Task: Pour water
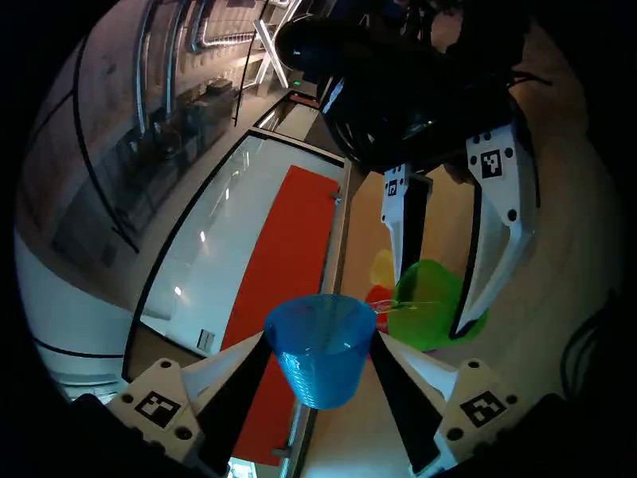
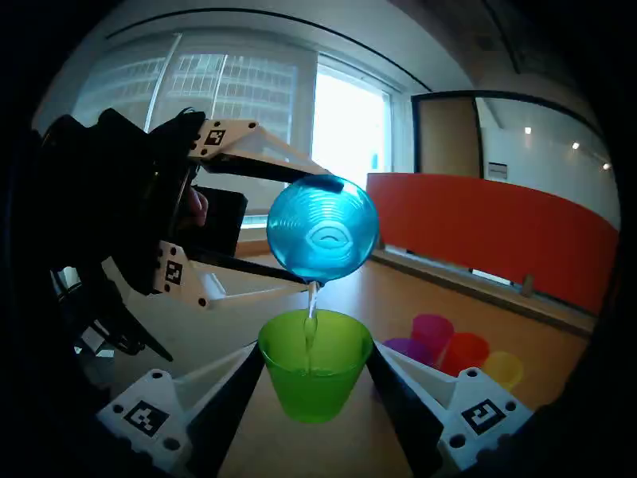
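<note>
In the left gripper view my left gripper (image 1: 320, 350) is shut on a blue cup (image 1: 321, 346), tipped over on its side. Past it the green cup (image 1: 430, 303) sits between the fingers of my right gripper (image 1: 434, 255). In the right gripper view my right gripper (image 2: 315, 370) is shut on the upright green cup (image 2: 315, 374). The blue cup (image 2: 322, 231) hangs just above it, bottom facing the camera, held by my left gripper (image 2: 314, 227). A thin stream of water (image 2: 311, 307) falls from the blue cup's rim into the green one.
Several small cups stand on the wooden table (image 2: 446, 303) behind the green one: purple (image 2: 432, 328), orange (image 2: 464, 350), yellow (image 2: 504, 368). A red partition (image 2: 502, 231) runs along the table's far edge. Large windows (image 2: 239, 103) lie beyond.
</note>
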Demonstrator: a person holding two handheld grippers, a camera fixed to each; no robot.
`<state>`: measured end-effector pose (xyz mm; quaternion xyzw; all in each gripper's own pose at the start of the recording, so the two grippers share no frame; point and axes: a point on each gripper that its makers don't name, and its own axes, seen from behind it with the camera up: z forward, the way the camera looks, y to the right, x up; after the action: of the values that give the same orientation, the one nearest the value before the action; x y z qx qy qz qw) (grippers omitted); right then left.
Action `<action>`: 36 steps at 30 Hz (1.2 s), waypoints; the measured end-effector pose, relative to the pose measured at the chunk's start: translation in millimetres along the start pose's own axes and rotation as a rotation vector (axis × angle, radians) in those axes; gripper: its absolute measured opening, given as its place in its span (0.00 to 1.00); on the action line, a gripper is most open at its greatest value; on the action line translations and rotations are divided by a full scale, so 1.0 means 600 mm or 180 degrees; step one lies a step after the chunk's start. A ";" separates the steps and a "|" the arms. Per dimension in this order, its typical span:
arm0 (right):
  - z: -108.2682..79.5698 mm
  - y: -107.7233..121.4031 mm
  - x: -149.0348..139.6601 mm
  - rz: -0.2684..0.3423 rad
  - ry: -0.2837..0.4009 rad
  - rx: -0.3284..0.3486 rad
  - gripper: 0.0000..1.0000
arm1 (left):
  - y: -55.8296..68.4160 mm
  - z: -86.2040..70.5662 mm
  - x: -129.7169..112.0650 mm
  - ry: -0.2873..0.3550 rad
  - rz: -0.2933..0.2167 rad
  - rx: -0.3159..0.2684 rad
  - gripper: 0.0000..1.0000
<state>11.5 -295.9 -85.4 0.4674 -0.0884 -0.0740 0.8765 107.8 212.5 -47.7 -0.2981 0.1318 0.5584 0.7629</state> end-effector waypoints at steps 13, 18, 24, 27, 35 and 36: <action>0.000 0.003 -0.001 0.0002 0.0007 -0.0010 0.93 | -0.006 0.003 0.003 -0.0003 0.0160 0.0013 0.85; -0.002 0.003 -0.002 0.0008 0.0005 -0.0010 0.92 | -0.009 0.003 0.006 0.0002 0.0222 0.0026 0.86; -0.003 0.004 -0.003 0.0006 0.0003 -0.0015 0.92 | -0.011 0.000 0.008 0.0002 0.0273 0.0042 0.86; -0.003 0.004 -0.003 0.0008 0.0005 -0.0015 0.92 | -0.012 -0.002 0.010 0.0005 0.0304 0.0045 0.85; -0.003 0.002 -0.004 0.0005 0.0005 -0.0009 0.92 | -0.017 -0.006 0.010 0.0007 0.0375 0.0058 0.86; -0.003 0.002 -0.004 0.0004 0.0005 -0.0009 0.92 | -0.017 -0.006 0.011 0.0009 0.0383 0.0059 0.86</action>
<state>9.4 -293.3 -85.5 0.4662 -0.0880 -0.0731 0.8772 120.1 213.3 -50.7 -0.2834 0.1556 0.6016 0.7304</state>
